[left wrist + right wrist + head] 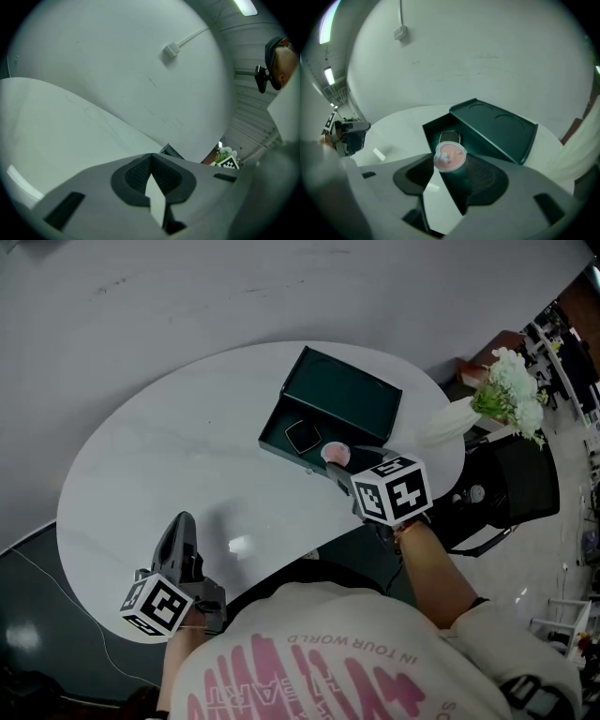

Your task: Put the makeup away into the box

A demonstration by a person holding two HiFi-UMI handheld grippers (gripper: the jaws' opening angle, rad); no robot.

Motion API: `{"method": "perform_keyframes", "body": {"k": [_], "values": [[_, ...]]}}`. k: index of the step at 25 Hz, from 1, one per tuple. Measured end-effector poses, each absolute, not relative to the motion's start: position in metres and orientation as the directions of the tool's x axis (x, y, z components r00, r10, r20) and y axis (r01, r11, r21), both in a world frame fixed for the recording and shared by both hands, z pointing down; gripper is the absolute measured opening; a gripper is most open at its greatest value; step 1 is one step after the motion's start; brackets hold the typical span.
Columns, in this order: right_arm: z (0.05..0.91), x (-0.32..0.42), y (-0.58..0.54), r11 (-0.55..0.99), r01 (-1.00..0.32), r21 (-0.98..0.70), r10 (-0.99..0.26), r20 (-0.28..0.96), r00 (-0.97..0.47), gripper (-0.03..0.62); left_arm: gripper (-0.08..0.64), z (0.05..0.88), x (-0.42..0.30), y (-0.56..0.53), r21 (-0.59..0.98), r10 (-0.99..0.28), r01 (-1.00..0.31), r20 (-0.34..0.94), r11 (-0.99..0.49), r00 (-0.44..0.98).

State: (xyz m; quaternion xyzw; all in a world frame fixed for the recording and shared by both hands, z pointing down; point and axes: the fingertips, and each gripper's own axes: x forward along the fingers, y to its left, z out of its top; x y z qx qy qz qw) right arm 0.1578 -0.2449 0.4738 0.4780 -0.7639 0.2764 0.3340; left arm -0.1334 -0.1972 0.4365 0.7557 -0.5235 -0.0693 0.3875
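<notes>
A dark green box (281, 424) stands open at the table's far right, its lid (356, 395) laid back behind it. A black compact (300, 436) lies inside the box. My right gripper (336, 461) is shut on a small round pink makeup pot (336, 453) just at the box's near right corner. In the right gripper view the pot (450, 156) sits between the jaws, in front of the box (432, 132) and the compact (450, 137). My left gripper (183, 526) hovers over the table's near left, shut and empty (151, 159).
The white oval table (169, 437) has its near edge right beside both grippers. A white vase of white flowers (506, 390) stands off the table's right end, above a black seat (516, 486). A grey wall runs behind the table.
</notes>
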Motion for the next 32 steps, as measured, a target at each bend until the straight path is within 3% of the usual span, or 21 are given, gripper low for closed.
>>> {"method": "perform_keyframes", "body": {"k": [6,11,20,32], "values": [[0.500,0.166,-0.251,0.514,-0.846,-0.140,-0.357,0.862,-0.360,0.219,0.003,0.427,-0.124,-0.197,0.628,-0.871,-0.770,0.310,-0.113,0.381],[0.513,0.177,-0.260,0.565,-0.823,-0.065,-0.294,0.915,-0.274,0.219,0.003,0.425,-0.137,-0.191,0.614,-0.898,-0.787,0.314,-0.055,0.308],[0.529,0.173,-0.260,0.577,-0.806,-0.129,-0.159,0.951,-0.266,0.221,0.003,0.423,-0.132,-0.190,0.622,-0.918,-0.783,0.294,-0.029,0.267],[0.538,0.176,-0.260,0.578,-0.812,-0.076,-0.107,0.980,-0.169,0.221,0.003,0.423,-0.142,-0.178,0.629,-0.932,-0.778,0.284,0.003,0.225]]}}
